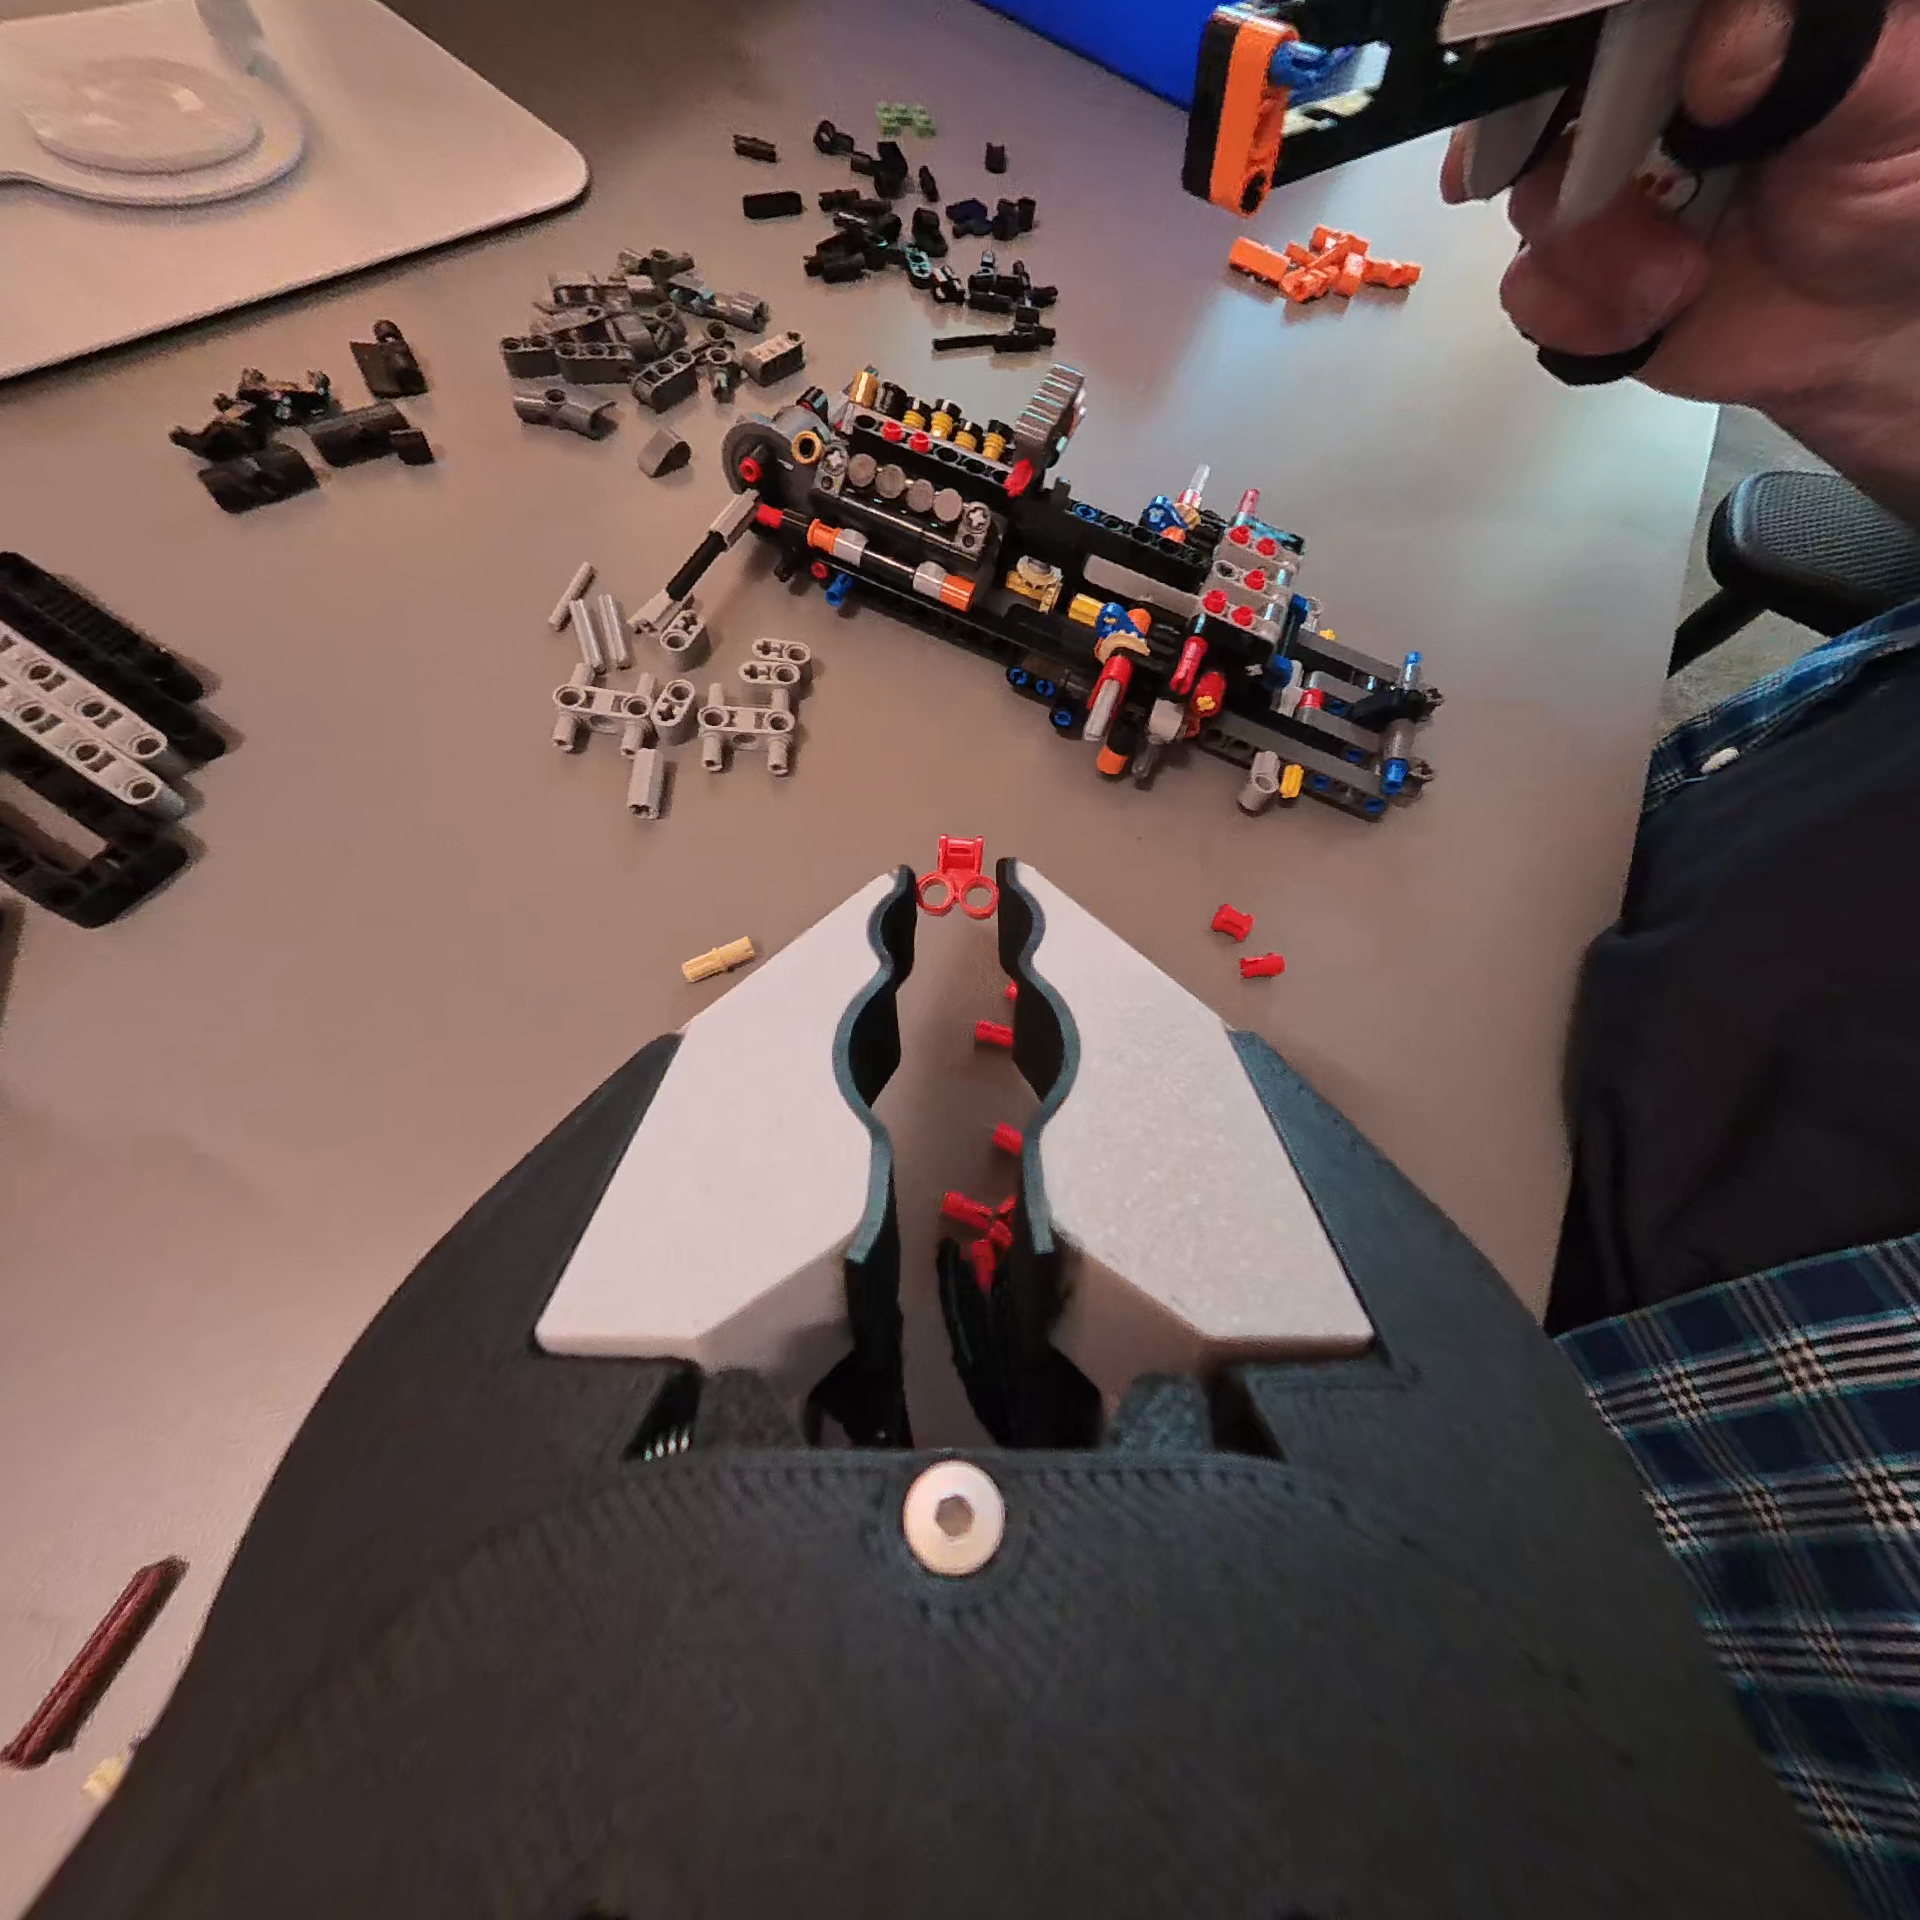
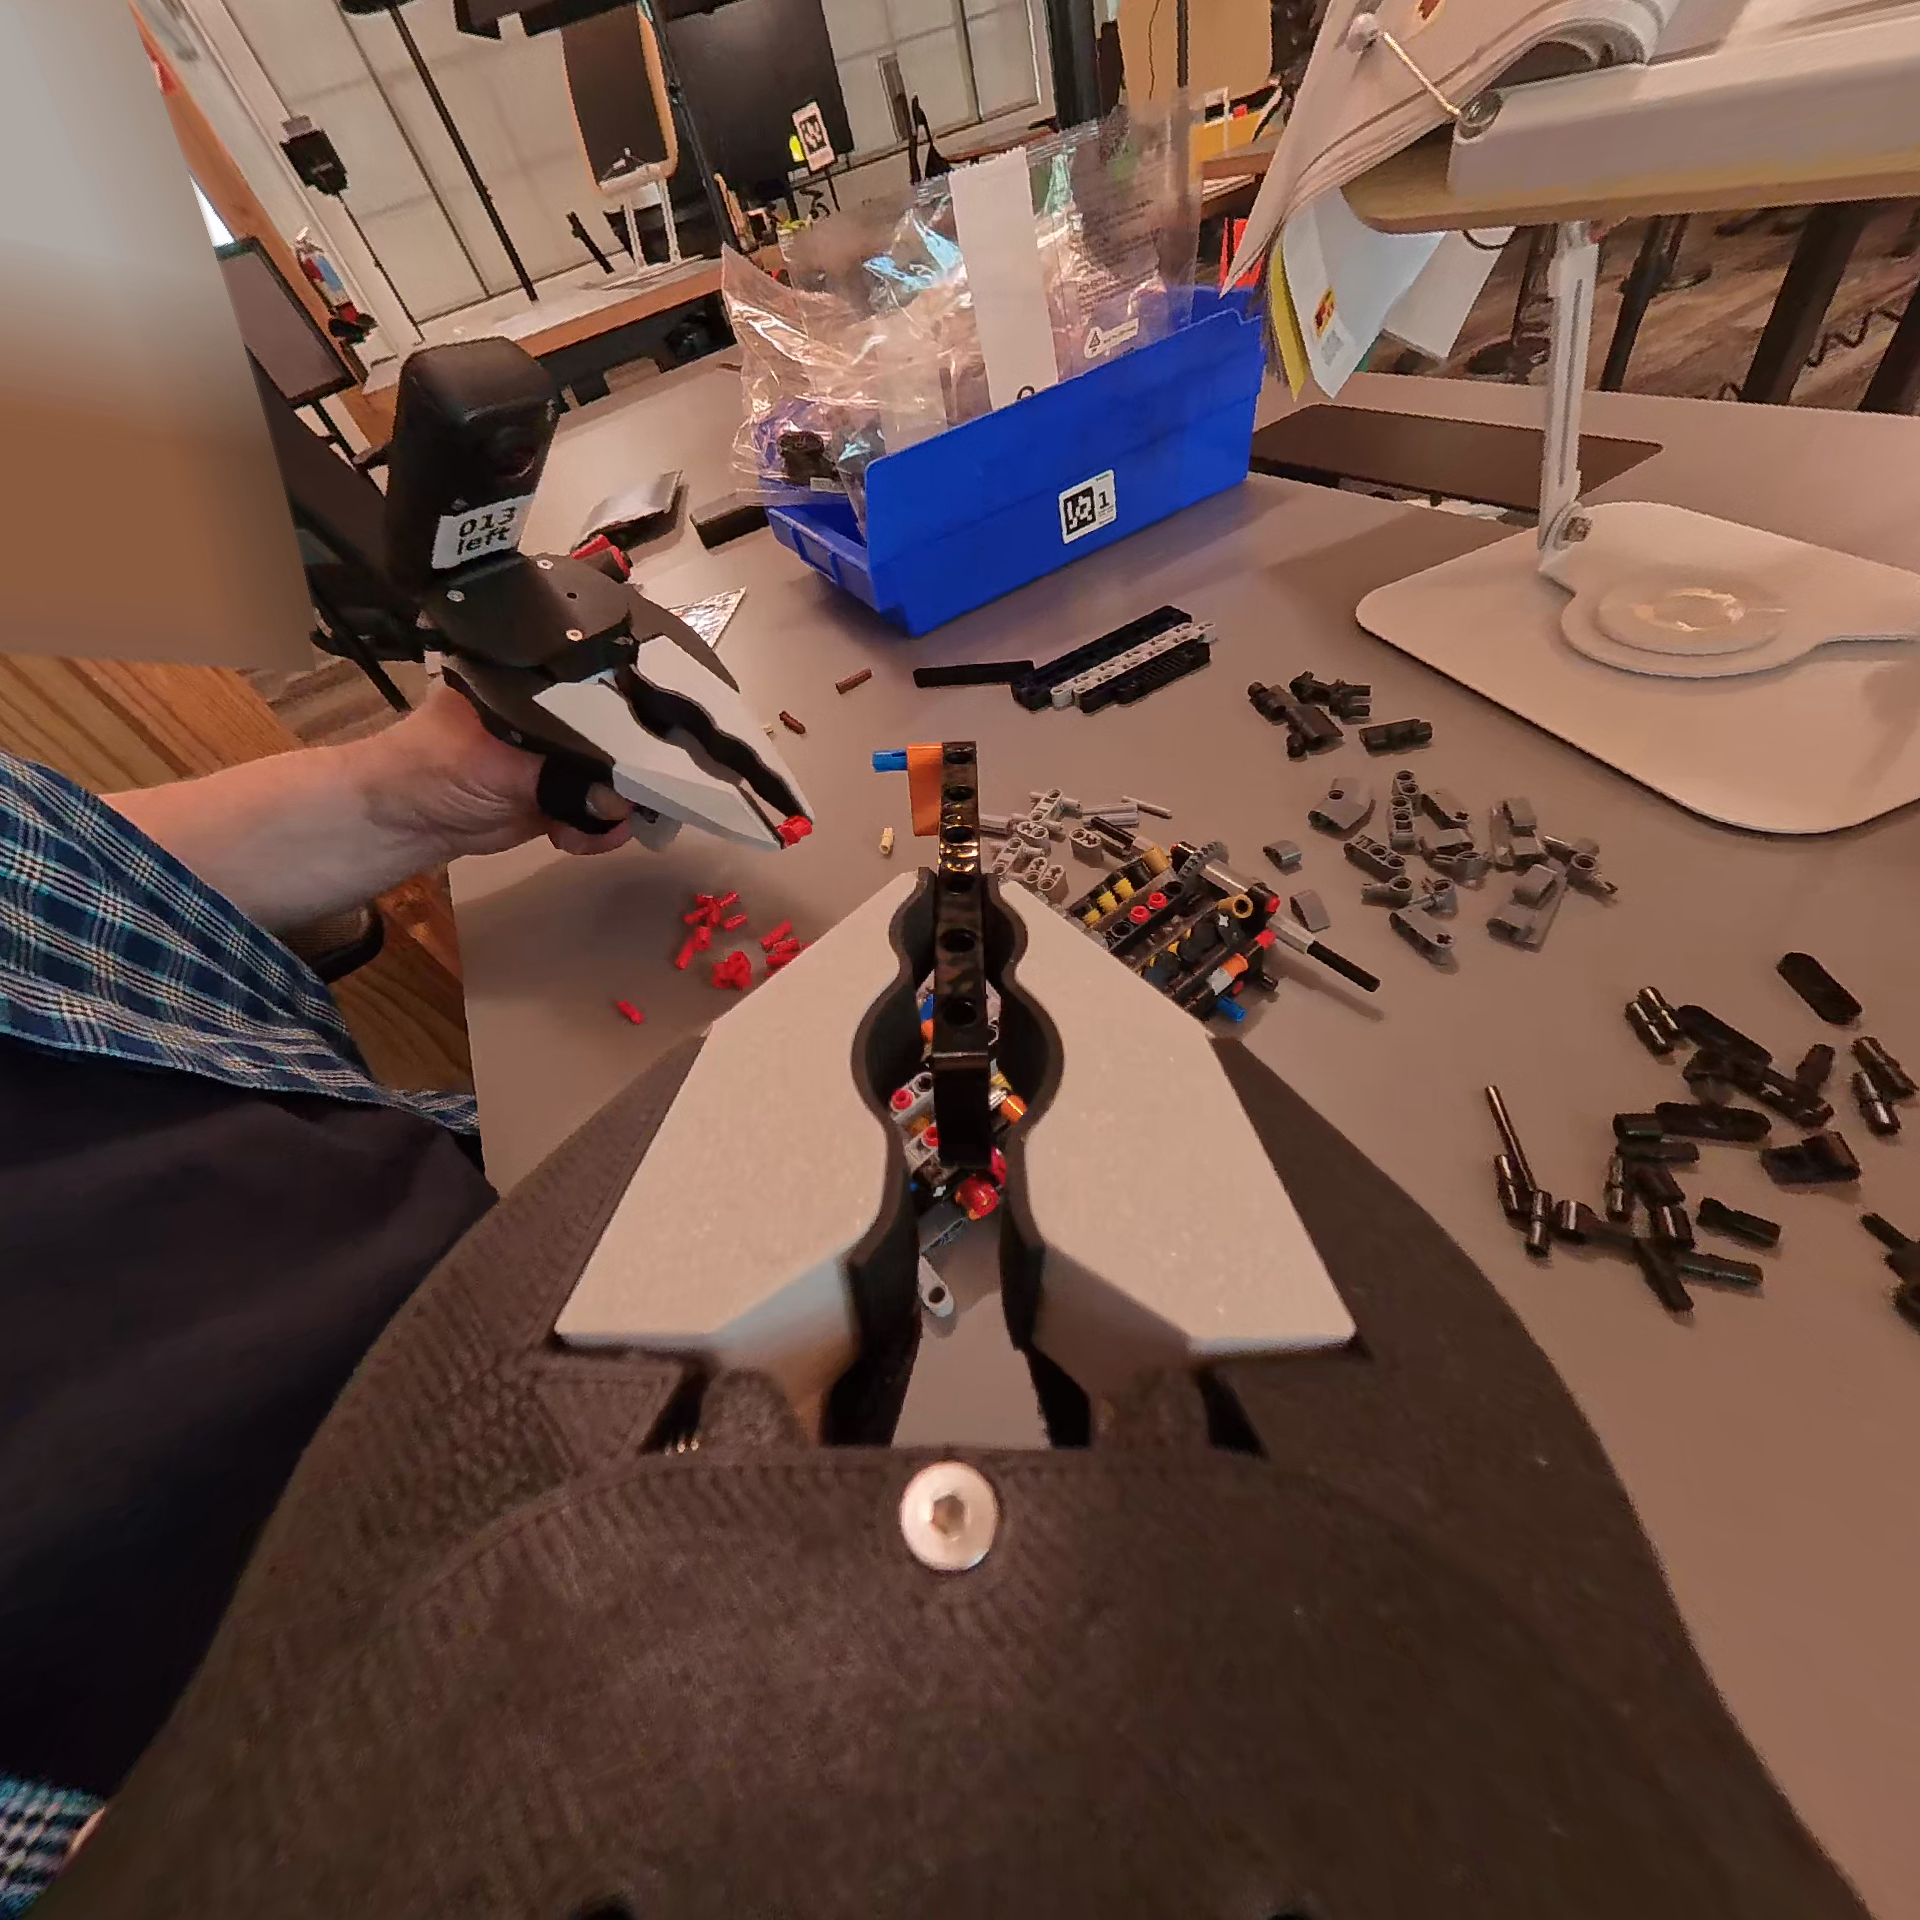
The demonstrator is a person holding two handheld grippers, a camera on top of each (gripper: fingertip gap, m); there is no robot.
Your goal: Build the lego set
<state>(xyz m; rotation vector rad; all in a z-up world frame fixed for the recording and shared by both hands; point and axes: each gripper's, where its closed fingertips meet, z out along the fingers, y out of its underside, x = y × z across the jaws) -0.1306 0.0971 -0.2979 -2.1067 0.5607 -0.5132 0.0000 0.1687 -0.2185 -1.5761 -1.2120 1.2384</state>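
Note:
My left gripper (image 1: 957,883) is shut on a small red connector piece (image 1: 957,878) and holds it above the grey table; it also shows in the right wrist view (image 2: 792,829). My right gripper (image 2: 958,894) is shut on a black holed beam (image 2: 958,966) with an orange piece and blue pin (image 2: 925,784) at its far end, held up in the air. That beam assembly shows at the top right of the left wrist view (image 1: 1299,99). The long part-built model (image 1: 1070,582) lies on the table ahead of the left gripper and below the right gripper (image 2: 1174,925).
Loose piles lie around: red pins (image 2: 727,935), light grey connectors (image 1: 675,696), dark grey pieces (image 1: 644,343), black pins (image 1: 914,229), orange pieces (image 1: 1325,265), long beams (image 1: 83,707). A blue bin (image 2: 1039,499) with bags stands behind. A white stand base (image 2: 1683,644) is at right. Spacing between my two grippers at the tips: around 20 centimetres.

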